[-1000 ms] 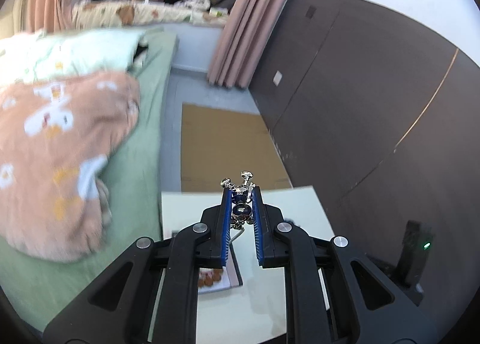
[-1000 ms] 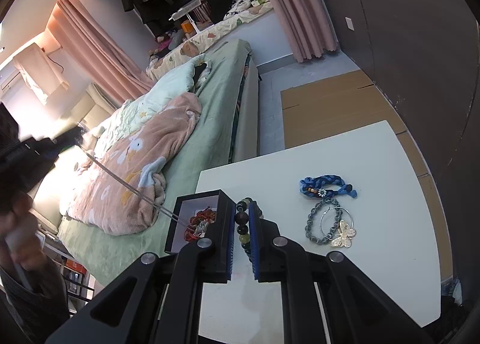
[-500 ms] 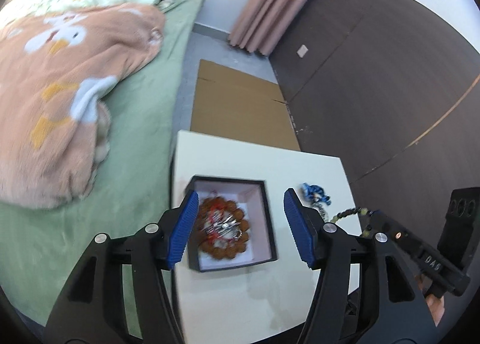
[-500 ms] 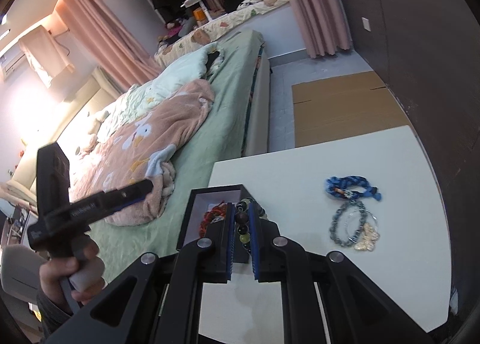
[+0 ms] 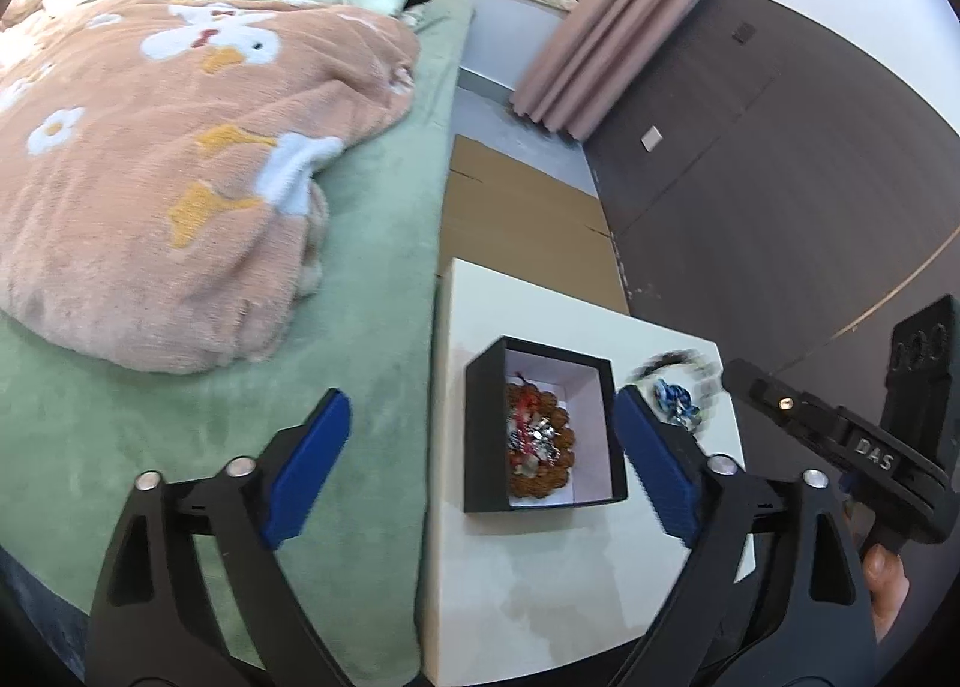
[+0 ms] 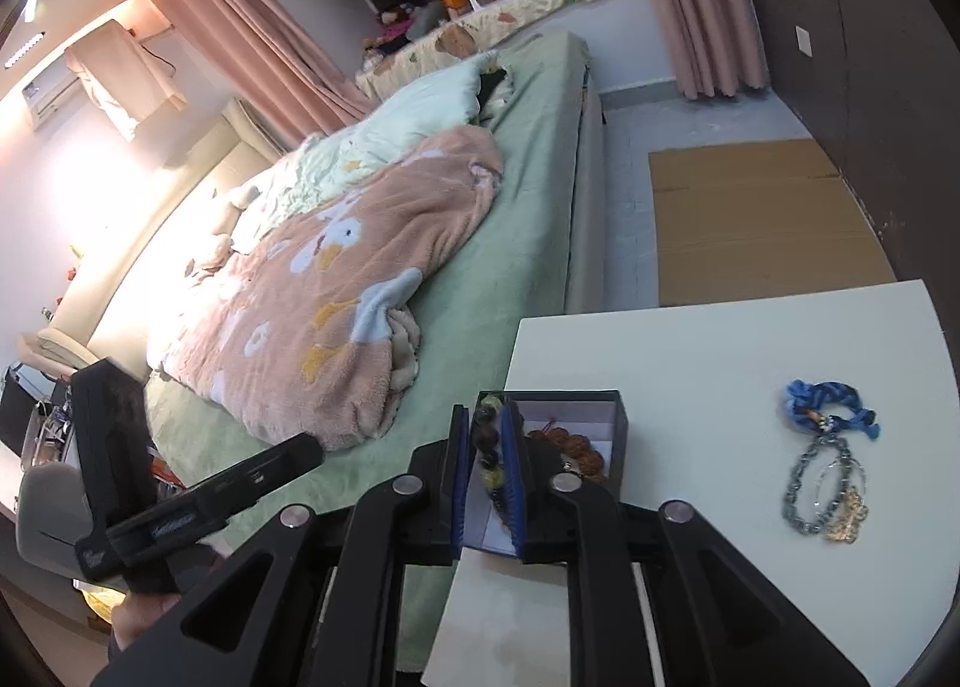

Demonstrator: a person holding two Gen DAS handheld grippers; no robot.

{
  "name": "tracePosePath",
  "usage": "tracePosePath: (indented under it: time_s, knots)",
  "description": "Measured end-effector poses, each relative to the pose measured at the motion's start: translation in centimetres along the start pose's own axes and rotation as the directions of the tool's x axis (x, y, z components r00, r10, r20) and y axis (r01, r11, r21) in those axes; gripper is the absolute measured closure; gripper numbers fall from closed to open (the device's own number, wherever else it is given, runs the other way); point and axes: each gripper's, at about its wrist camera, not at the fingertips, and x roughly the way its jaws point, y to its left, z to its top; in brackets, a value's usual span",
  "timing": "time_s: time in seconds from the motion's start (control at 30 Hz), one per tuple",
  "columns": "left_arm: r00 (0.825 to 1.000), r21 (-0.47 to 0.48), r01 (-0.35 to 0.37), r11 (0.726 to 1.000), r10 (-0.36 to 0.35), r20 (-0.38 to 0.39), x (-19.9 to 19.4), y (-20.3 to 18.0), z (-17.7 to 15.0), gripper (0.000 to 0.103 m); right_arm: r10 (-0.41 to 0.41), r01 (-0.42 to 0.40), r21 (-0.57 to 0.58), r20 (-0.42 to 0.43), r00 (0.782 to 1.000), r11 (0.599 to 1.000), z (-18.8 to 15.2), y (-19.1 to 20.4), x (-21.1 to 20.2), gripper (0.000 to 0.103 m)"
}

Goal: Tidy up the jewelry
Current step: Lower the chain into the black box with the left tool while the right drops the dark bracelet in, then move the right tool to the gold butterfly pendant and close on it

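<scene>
A: What could go wrong?

B: The right gripper (image 6: 487, 468) is easing its jaws apart with the bead bracelet (image 6: 489, 447) between them, over the box's (image 6: 621, 435) near corner, so the beads may fall outside.

A: Left gripper (image 5: 480, 465)?

B: Spreading wide, empty.

A: Count?

B: One box, two grippers; on the table (image 6: 690, 363), one blue band (image 6: 831, 408), a small tangle I can't count.

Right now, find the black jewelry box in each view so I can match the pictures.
Left wrist view: the black jewelry box sits lower centre on the white table, between the open blue pads.
Right wrist view: the box is lower centre, just behind the blue pads.
Shared landmark: the blue braided band lying on the table beside the box.
</scene>
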Motion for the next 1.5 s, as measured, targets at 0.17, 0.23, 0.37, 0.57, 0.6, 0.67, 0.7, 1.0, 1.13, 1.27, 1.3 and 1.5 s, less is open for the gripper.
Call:
tracePosePath:
  time_s: [0.17,0.23,0.37,0.57,0.6,0.67,0.7,1.0,1.13,1.27,1.3,1.5]
  knots:
    - [1.0,-0.006,-0.01,1.0,0.01,0.006,-0.3,0.6,-0.1,0.01,-0.015,0.015,0.011,0.033,0.999,1.0,-0.2,-0.4,-0.5,0.038]
    - [1.0,-0.009,-0.009,1.0,0.009,0.002,-0.1,0.7,-0.3,0.01,-0.017,0.016,0.031,0.024,1.0,0.999,-0.6,-1.3,-0.8,0.038]
    - [1.0,-0.001,0.003,1.0,-0.003,-0.004,0.3,-0.1,-0.6,0.01,-0.062,0.06,0.081,0.027,0.998,0.995,-1.5,-4.1,-2.4,0.038]
    - [0.999,0.056,0.03,0.998,-0.029,-0.022,0.7,-2.9,-1.3,0.01,-0.137,0.13,0.133,0.041,0.99,0.983,-2.9,-8.1,-5.8,0.031]
    - [0.999,0.064,0.031,0.997,-0.03,-0.025,0.8,-3.4,-1.3,0.01,-0.147,0.139,0.144,0.046,0.988,0.98,-3.2,-8.8,-6.4,0.03]
    - [0.999,0.08,0.041,0.996,-0.039,-0.026,0.9,-4.5,-1.6,0.01,-0.163,0.152,0.168,0.052,0.985,0.974,-3.6,-10.2,-7.5,0.029]
    - [0.999,0.086,0.045,0.995,-0.042,-0.028,1.0,-4.9,-1.6,0.01,-0.172,0.16,0.177,0.053,0.984,0.971,-3.9,-10.8,-7.9,0.029]
    - [0.995,0.152,0.074,0.986,-0.062,-0.082,3.2,-9.2,-2.9,0.01,-0.204,0.18,0.271,0.063,0.977,0.946,-5.5,-15.8,-10.3,0.028]
    - [0.991,0.188,0.094,0.978,-0.075,-0.108,4.3,-11.3,-3.6,0.01,-0.224,0.195,0.312,0.06,0.973,0.93,-6.2,-18.1,-10.7,0.026]
    - [0.985,0.226,0.113,0.968,-0.08,-0.15,5.9,-13.5,-4.3,0.019,-0.229,0.195,0.353,0.058,0.972,0.915,-7.1,-20.3,-10.2,0.023]
    - [0.983,0.235,0.12,0.965,-0.082,-0.167,6.4,-14.1,-4.4,0.021,-0.226,0.191,0.366,0.055,0.973,0.911,-7.5,-20.9,-9.9,0.023]
    - [0.97,0.271,0.133,0.953,-0.068,-0.234,9.1,-16.2,-5.2,0.043,-0.184,0.158,0.44,0.018,0.983,0.884,-9.1,-23.9,-7.2,0.062]
